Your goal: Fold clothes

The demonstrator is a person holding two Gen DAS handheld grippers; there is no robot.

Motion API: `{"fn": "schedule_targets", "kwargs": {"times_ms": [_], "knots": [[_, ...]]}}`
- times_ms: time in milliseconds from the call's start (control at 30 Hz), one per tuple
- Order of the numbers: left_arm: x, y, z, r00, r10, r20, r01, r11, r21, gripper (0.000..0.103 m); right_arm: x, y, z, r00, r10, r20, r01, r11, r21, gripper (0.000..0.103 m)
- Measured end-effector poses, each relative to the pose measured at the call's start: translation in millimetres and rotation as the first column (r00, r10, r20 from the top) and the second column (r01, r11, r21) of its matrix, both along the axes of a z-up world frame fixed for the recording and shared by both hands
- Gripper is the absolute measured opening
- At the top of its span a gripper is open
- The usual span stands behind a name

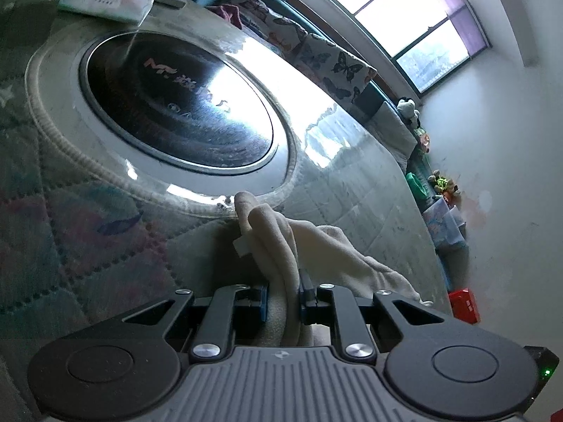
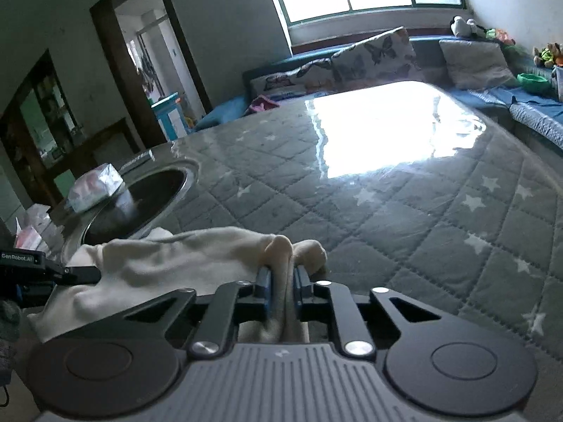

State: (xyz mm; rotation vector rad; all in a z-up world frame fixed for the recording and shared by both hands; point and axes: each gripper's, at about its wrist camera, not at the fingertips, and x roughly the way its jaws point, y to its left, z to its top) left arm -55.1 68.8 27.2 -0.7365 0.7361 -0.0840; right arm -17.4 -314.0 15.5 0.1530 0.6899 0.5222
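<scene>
We see left gripper (image 1: 284, 290) clamped on cream garment (image 1: 278, 246); right gripper (image 2: 281, 283) clamped on same cloth, near edge of quilted table cover (image 2: 404, 218), round inset hob (image 2: 137, 204) left.

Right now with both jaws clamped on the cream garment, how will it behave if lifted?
Likely floppy: the cream garment bunches and sags between the left gripper and the right gripper. Probably light, fleece-like, so unlikely to slip. It may drag across the quilted cover.
</scene>
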Motion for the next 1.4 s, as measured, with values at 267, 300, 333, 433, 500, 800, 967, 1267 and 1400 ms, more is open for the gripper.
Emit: {"fn": "schedule_targets", "kwargs": {"times_ms": [267, 300, 333, 433, 500, 800, 967, 1267, 1400], "knots": [[23.3, -35.3, 24.3, 0.993, -0.102, 0.058, 0.098, 0.993, 0.068, 0.015, -10.4, -19.7, 31.4, 0.992, -0.053, 0.114, 0.054, 0.999, -0.007, 0.009], [29.4, -43.5, 27.3, 0.99, -0.122, 0.065, 0.117, 0.99, 0.077, 0.015, -10.5, -23.5, 35.1, 0.99, -0.063, 0.127, 0.066, 0.998, -0.013, 0.009], [35.2, -51.9, 29.8, 0.988, -0.139, 0.072, 0.133, 0.987, 0.085, 0.015, -9.8, -28.1, 38.2, 0.987, -0.077, 0.138, 0.08, 0.997, -0.019, 0.009], [54.6, -78.2, 33.6, 0.98, -0.181, 0.081, 0.174, 0.981, 0.088, 0.015, -5.1, -45.8, 46.3, 0.978, -0.128, 0.168, 0.137, 0.99, -0.043, 0.009], [68.0, -95.9, 34.2, 0.974, -0.209, 0.085, 0.202, 0.976, 0.086, 0.015, -0.8, -59.0, 50.4, 0.97, -0.162, 0.183, 0.175, 0.983, -0.062, 0.009], [117.3, -172.8, 32.9, 0.94, -0.327, 0.099, 0.318, 0.943, 0.096, 0.015, 26.2, -109.4, 56.6, 0.934, -0.275, 0.227, 0.313, 0.938, -0.149, 0.009], [130.9, -195.3, 21.1, 0.927, -0.368, 0.076, 0.357, 0.926, 0.123, 0.015, 41.0, -130.5, 48.1, 0.922, -0.32, 0.218, 0.36, 0.916, -0.176, 0.009], [143.7, -205.2, 2.7, 0.925, -0.38, 0.011, 0.371, 0.91, 0.187, 0.017, 58.8, -141.9, 13.3, 0.918, -0.367, 0.149, 0.392, 0.895, -0.214, 0.007], [145.7, -197.2, -0.1, 0.934, -0.357, -0.022, 0.354, 0.912, 0.209, 0.03, 64.3, -143.6, 8.2, 0.919, -0.373, 0.131, 0.394, 0.887, -0.241, 0.009]]}}
